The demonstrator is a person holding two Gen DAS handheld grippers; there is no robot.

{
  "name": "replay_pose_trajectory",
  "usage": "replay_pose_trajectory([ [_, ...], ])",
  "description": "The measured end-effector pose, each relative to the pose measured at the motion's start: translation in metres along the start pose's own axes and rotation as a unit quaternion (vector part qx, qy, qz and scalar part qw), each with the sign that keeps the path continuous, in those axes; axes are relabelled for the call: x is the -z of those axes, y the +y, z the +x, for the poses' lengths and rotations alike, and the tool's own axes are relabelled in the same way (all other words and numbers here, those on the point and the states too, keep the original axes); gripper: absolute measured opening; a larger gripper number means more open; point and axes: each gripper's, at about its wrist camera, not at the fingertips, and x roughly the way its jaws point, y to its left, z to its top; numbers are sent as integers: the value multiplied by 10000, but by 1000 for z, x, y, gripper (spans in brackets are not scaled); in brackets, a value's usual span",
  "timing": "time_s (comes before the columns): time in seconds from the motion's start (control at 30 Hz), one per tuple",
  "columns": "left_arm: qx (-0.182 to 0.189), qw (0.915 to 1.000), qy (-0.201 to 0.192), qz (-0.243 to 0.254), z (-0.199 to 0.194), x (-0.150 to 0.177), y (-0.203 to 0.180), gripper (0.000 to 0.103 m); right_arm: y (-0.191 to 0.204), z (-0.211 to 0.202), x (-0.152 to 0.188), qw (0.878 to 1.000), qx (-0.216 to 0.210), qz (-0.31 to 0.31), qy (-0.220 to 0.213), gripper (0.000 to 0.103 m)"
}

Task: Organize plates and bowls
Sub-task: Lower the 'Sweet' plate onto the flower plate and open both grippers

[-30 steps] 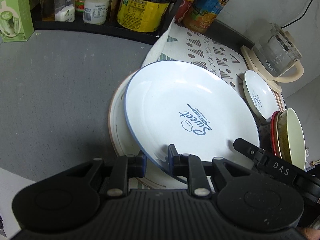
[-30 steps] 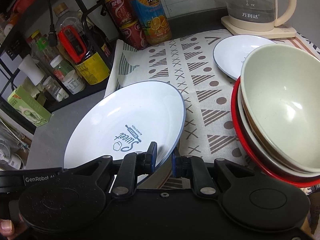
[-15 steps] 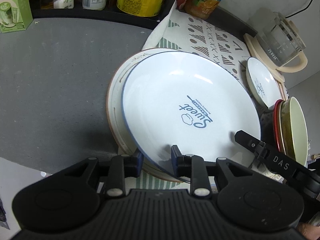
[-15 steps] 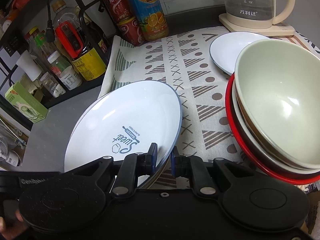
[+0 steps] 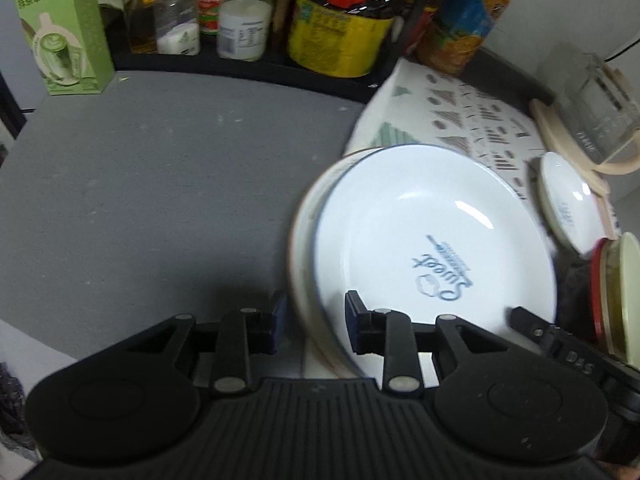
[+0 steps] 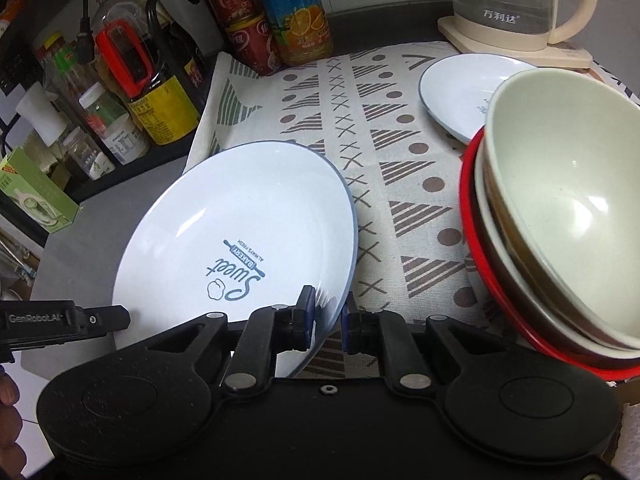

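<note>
A large white plate with a blue rim and "Sweet" print [image 5: 432, 240] [image 6: 236, 232] lies on a cream plate with a brown rim [image 5: 308, 216]. My left gripper [image 5: 314, 322] is open, its jaws on either side of the stacked plates' near edge. My right gripper [image 6: 328, 320] has its jaws slightly apart around the white plate's rim; the rim looks loose between them. A small white plate [image 6: 464, 92] [image 5: 568, 200] lies on the patterned cloth. A stack of bowls, cream on top and red at the bottom [image 6: 560, 184], stands at the right.
A glass kettle on a cream base [image 6: 520, 4] stands at the back right. Cans and a juice carton [image 6: 292, 12] and a rack of bottles and jars [image 5: 248, 12] line the back. A green box [image 5: 64, 28] stands on the grey counter [image 5: 140, 200].
The white plate has been lowered onto the cream plate. My left gripper opened and shifted left along the rim. My right gripper's jaws eased apart.
</note>
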Motion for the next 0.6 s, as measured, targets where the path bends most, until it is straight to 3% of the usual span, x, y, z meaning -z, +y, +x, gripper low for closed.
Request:
replay_pose_trajectory([
  [0.43,102,9999,87,5,13,-10,10,29,0,14,-1,9999,-10,55,151,17],
  [0.6,-85,9999,80,91,12,-12,4,29,-2,7,1,9999,-44,65,88,22],
])
